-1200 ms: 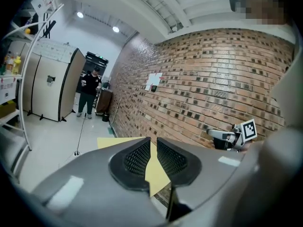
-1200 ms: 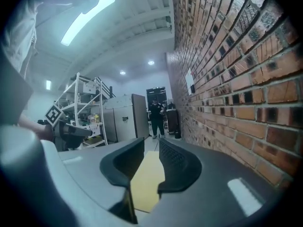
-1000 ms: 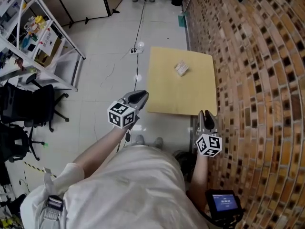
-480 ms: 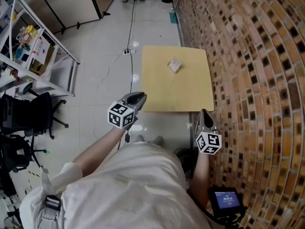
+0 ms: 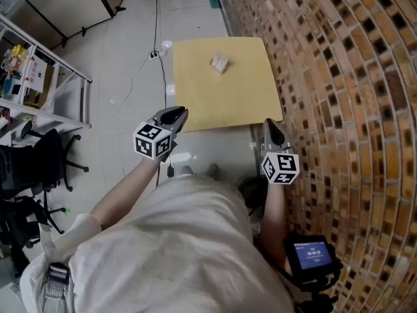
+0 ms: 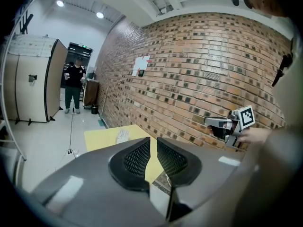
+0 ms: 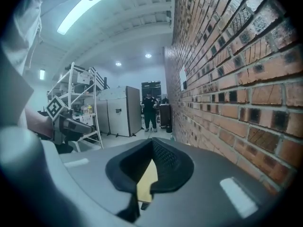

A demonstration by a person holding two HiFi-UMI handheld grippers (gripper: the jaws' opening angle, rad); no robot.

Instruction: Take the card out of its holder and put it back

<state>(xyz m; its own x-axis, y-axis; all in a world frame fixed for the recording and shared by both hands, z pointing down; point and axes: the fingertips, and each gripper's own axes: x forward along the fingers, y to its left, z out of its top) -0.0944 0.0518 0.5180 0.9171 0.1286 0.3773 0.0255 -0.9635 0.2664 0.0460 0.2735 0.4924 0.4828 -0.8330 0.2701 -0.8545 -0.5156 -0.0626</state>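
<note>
Two grippers stop short of the square yellow table (image 5: 195, 103). My left gripper (image 5: 177, 113) has its jaws a narrow slit apart, empty, and my right gripper (image 5: 268, 125) is pressed together on nothing. One small pale card holder (image 5: 219, 62) lies on the table, well ahead. Only the head view shows one black lit-screen device (image 5: 311, 256) by my right arm.

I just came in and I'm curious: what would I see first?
A big brick wall fills the right side, with a yellow table beside it. A pale card holder lies on the table's far part. Nearer, the person holds out the left tool and the right tool.
</note>
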